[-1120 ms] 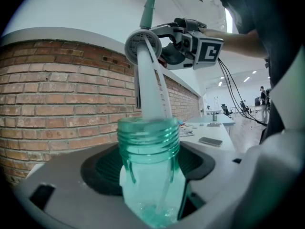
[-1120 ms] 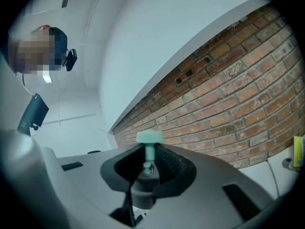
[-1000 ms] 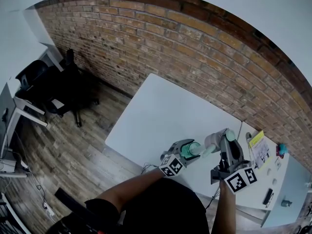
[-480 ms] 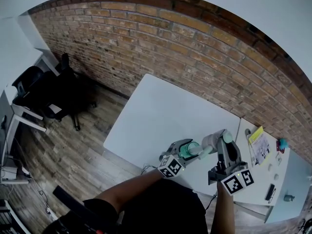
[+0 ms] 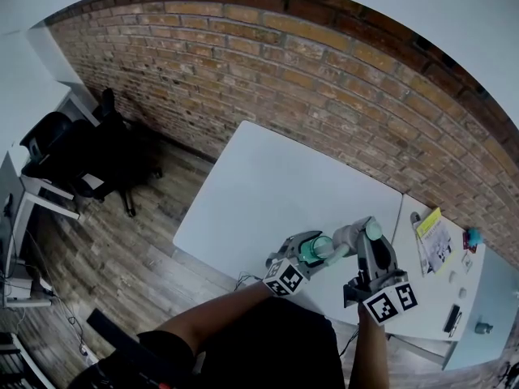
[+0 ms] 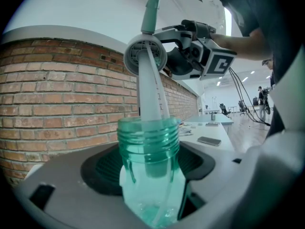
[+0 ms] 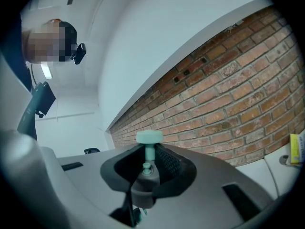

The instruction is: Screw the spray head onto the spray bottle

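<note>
left hand-held gripper (image 5: 312, 248): grips bottle (image 6: 148, 147), base cut off | right hand-held gripper (image 5: 365, 240): pinches spray head (image 6: 145, 56), body mostly hidden behind jaws | tube (image 6: 151, 99) in bottle neck

Left tongs (image 5: 315, 250) and right tongs (image 5: 362, 235) both clamped, tips nearly meeting.

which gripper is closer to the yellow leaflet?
Right. In the head view the right gripper is a little left of the yellow leaflet; the left gripper is further left, beyond it.
</note>
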The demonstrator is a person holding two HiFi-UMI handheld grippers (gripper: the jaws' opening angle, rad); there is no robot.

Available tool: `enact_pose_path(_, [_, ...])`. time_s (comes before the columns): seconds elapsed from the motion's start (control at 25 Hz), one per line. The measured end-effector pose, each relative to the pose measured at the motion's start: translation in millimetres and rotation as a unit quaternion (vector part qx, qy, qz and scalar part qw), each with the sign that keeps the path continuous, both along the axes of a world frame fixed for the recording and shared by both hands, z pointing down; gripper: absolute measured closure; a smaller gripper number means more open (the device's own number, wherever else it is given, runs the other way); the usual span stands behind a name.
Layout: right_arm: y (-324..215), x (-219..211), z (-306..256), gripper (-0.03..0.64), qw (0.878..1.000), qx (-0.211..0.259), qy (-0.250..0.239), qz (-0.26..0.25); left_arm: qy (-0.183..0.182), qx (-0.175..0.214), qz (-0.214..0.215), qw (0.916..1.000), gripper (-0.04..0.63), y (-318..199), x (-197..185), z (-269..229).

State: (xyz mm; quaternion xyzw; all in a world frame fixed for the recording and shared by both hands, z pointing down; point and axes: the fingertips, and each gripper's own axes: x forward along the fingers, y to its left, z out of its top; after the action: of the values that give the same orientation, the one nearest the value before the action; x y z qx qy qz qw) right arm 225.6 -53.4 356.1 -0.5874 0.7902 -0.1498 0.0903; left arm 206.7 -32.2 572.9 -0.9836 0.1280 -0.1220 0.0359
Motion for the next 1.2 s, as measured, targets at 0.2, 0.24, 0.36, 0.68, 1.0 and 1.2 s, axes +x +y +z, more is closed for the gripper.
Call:
enact_pose_path(0.2, [1,-2,9,0.551,1.000,-0.007,0.000,-0.008,-0.003,-0.001,0.002,1.0000,0.270,1,-1,1])
enact_pose_path(0.24, [2,-2,10,0.549,1.000,-0.008,0.003,-0.008,-0.003,0.000,0.003,1.0000,0.269,1,1,1])
enact_pose_path(0.36, [3,-5,10,0.551,1.000,-0.006,0.014,-0.011,0.001,0.000,0.008,1.0000,0.269,3,4,-1])
enact_pose_path(0.68, [1,-20,17,0.551,0.999,0.002,0.031,-0.030,0.002,0.002,0.012,0.9999,0.270,3,0,-1])
enact_pose_path(1.0, [6,-27,23,0.551,0.998,0.006,0.047,-0.037,0.004,0.003,0.012,0.9999,0.270,4,-1,-2])
enact_pose_path(1.2, [9,-30,32,0.551,0.997,0.002,0.059,-0.045,0.004,0.005,0.011,0.9999,0.269,4,0,-1])
